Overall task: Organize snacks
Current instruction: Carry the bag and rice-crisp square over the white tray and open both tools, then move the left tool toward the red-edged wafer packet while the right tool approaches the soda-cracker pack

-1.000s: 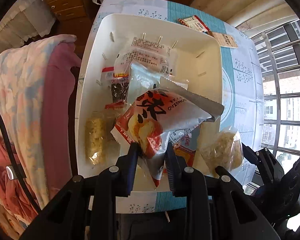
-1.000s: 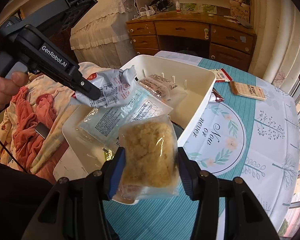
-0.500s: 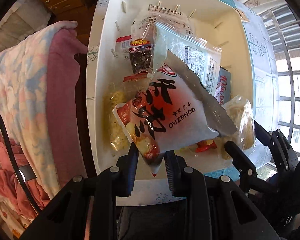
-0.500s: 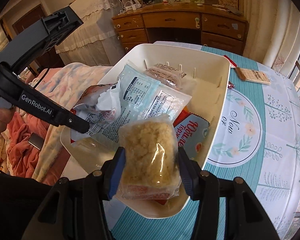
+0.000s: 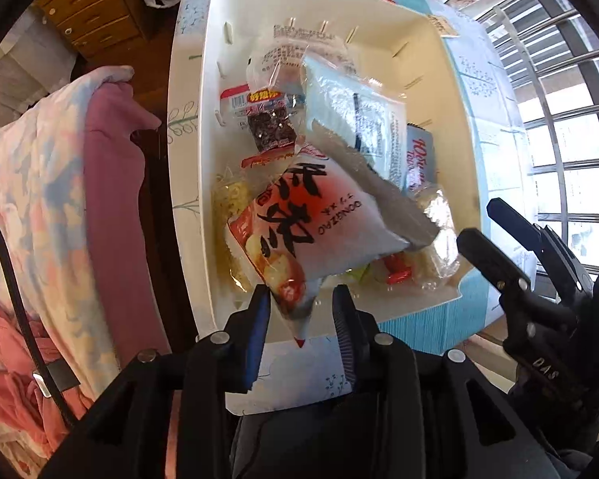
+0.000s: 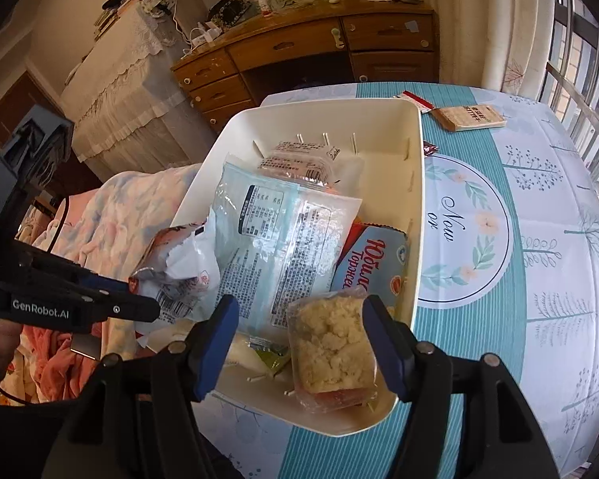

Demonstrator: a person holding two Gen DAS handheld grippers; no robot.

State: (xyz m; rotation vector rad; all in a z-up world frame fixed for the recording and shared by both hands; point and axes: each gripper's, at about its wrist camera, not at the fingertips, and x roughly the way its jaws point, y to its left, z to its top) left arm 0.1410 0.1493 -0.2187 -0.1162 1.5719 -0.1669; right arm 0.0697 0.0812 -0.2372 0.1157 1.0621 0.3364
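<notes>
A white bin (image 5: 451, 92) (image 6: 417, 183) on the table holds several snack packets. My left gripper (image 5: 301, 311) has opened: its jaws stand apart on either side of the red-and-white packet (image 5: 319, 227), which rests on the pile in the bin; the packet also shows in the right wrist view (image 6: 179, 267). My right gripper (image 6: 297, 323) is open and wide; the clear packet of yellow crumbly snack (image 6: 331, 347) lies in the bin's near corner, against the right finger (image 6: 383, 343), and shows in the left wrist view (image 5: 439, 239).
A brown packet (image 6: 469, 117) and a red-and-white packet (image 6: 417, 101) lie on the tablecloth beyond the bin. Bedding (image 5: 52, 199) is heaped left of the table. A wooden dresser (image 6: 319, 52) stands behind. Window bars (image 5: 571, 99) are on the right.
Both grippers have opened. The yellow crumbly packet dropped from the right gripper into the bin's near corner. The left jaws spread off the red-and-white packet, which settled onto the pile.
</notes>
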